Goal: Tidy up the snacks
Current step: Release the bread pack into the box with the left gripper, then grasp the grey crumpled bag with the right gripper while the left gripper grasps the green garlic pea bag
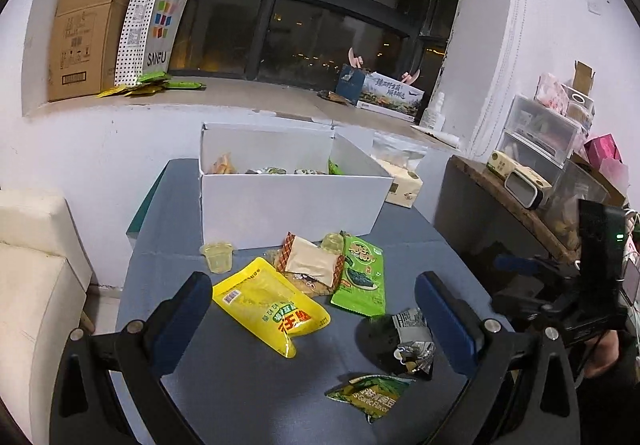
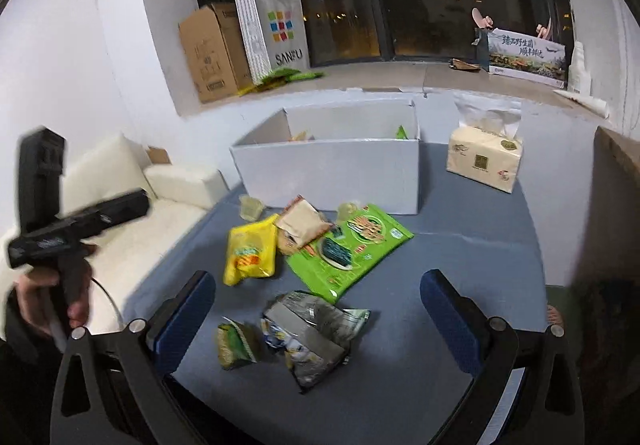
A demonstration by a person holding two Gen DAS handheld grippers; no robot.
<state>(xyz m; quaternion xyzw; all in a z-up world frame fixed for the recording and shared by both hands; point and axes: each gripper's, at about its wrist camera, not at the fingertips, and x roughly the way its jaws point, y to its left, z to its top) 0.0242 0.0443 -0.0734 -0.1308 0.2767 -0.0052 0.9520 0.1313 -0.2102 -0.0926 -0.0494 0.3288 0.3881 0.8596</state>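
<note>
Both grippers hover over a blue table (image 1: pixel 248 397), jaws spread wide and holding nothing: the left gripper (image 1: pixel 314 319) and the right gripper (image 2: pixel 318 319). Nearest lie a small green packet (image 1: pixel 370 395) and, just beyond it, a crumpled silver bag (image 2: pixel 310 333). Farther on sit a yellow pouch (image 1: pixel 272 305) to the left and a green packet (image 2: pixel 346 249) to the right, with a beige packet (image 1: pixel 310 263) between them. Two jelly cups (image 1: pixel 217 256) stand near the white box (image 1: pixel 292 205), which already holds some snacks. A tissue pack (image 2: pixel 484 157) sits far right.
</note>
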